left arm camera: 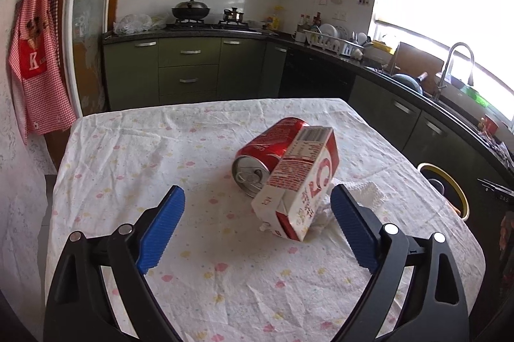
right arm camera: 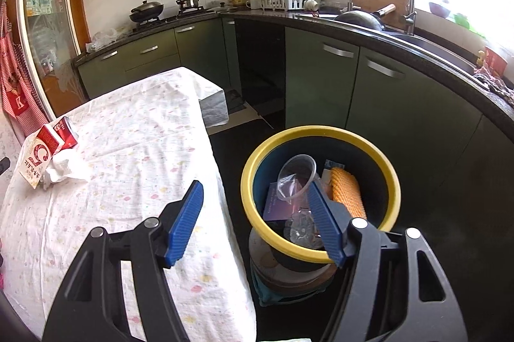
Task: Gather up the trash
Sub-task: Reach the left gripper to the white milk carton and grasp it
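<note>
Left gripper (left arm camera: 257, 210): jaws spread, empty, facing the carton (left arm camera: 298, 181) that leans on the red can (left arm camera: 266, 149) over a crumpled tissue (left arm camera: 366, 194) on the worktop (left arm camera: 128, 181). Risk: closing on the carton may roll the can away. Right gripper (right arm camera: 253, 213): jaws spread, empty, beside the bin (right arm camera: 321, 133). Carton print unreadable; apron (left arm camera: 32, 62) shows "K".

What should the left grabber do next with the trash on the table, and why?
Probably ease the left gripper forward and a little right around the milk carton, then close. Its jaws are wide open and empty, and the carton is the nearest trash, leaning on the red can with a crumpled tissue beside it. The right gripper hangs open over the yellow-rimmed bin.
</note>
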The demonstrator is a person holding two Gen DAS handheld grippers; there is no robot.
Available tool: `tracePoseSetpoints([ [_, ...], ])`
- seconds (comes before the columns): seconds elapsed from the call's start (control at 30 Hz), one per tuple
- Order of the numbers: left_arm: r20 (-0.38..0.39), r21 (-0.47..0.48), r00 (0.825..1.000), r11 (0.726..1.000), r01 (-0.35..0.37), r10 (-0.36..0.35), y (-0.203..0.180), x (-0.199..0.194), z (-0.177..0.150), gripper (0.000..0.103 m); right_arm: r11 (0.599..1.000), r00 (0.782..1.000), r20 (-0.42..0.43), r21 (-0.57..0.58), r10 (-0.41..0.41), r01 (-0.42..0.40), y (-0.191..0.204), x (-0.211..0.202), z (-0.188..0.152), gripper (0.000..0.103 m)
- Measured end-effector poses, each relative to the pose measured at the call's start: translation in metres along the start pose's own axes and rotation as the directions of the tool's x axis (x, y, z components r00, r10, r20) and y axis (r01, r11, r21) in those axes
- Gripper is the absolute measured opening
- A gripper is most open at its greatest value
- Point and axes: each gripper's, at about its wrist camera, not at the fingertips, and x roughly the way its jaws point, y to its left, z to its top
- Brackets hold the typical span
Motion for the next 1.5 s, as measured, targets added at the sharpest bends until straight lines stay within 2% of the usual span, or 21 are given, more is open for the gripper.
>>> tracePoseSetpoints([
  [0.23, -0.135, 0.03, 0.986, 0.994, 0.102, -0.097, -0.013, 0.029, 0.006, 0.091, 0.998, 0.998, -0.015, 0.011, 0.054, -0.054, 0.006, 0.006, -0.006, 0.064],
  [0.5, -0.204, -0.011, 0.967, 0.988, 0.154, -0.153, -0.008, 0.063, 0.018, 0.09, 0.997, 0.997, -0.034, 0.014, 0.076, -0.076, 0.007, 0.013, -0.009, 0.064],
  [0.57, -0.209, -0.02, 0.965, 0.987, 0.161, -0.161, -0.008, 0.067, 0.019, 0.085, 0.997, 0.997, -0.034, 0.016, 0.076, -0.075, 0.007, 0.013, -0.01, 0.064],
  [0.63, -0.212, -0.02, 0.962, 0.985, 0.171, -0.171, -0.008, 0.068, 0.021, 0.073, 0.997, 0.996, -0.037, 0.016, 0.076, -0.076, 0.005, 0.014, -0.009, 0.064],
  [0.67, -0.213, -0.014, 0.961, 0.984, 0.176, -0.175, -0.01, 0.068, 0.021, 0.072, 0.997, 0.996, -0.038, 0.016, 0.076, -0.076, 0.005, 0.014, -0.009, 0.064],
  [0.77, -0.214, 0.008, 0.961, 0.984, 0.179, -0.173, -0.017, 0.067, 0.022, 0.066, 0.997, 0.996, -0.04, 0.018, 0.081, -0.081, 0.005, 0.015, -0.008, 0.064],
  [0.83, -0.209, 0.025, 0.963, 0.983, 0.181, -0.172, -0.022, 0.063, 0.022, 0.057, 0.997, 0.996, -0.041, 0.014, 0.082, -0.082, 0.006, 0.015, -0.009, 0.065],
  [1.1, -0.233, 0.083, 0.959, 0.979, 0.187, -0.163, -0.043, 0.066, 0.02, 0.056, 0.996, 0.995, -0.051, 0.009, 0.091, -0.09, 0.01, 0.019, -0.012, 0.065],
  [1.17, -0.237, 0.089, 0.958, 0.978, 0.187, -0.162, -0.046, 0.069, 0.019, 0.053, 0.996, 0.995, -0.052, 0.009, 0.09, -0.09, 0.009, 0.019, -0.012, 0.065],
  [1.23, -0.238, 0.096, 0.96, 0.98, 0.175, -0.148, -0.048, 0.07, 0.018, 0.042, 0.996, 0.995, -0.05, 0.013, 0.089, -0.089, 0.007, 0.019, -0.012, 0.065],
  [1.3, -0.236, 0.1, 0.963, 0.982, 0.16, -0.133, -0.049, 0.07, 0.018, 0.036, 0.996, 0.995, -0.048, 0.015, 0.088, -0.087, 0.005, 0.018, -0.012, 0.065],
  [1.5, -0.208, 0.138, 0.974, 0.982, 0.125, -0.095, -0.052, 0.049, 0.02, 0.035, 0.996, 0.995, -0.04, 0.019, 0.091, -0.09, 0.004, 0.015, -0.012, 0.065],
])
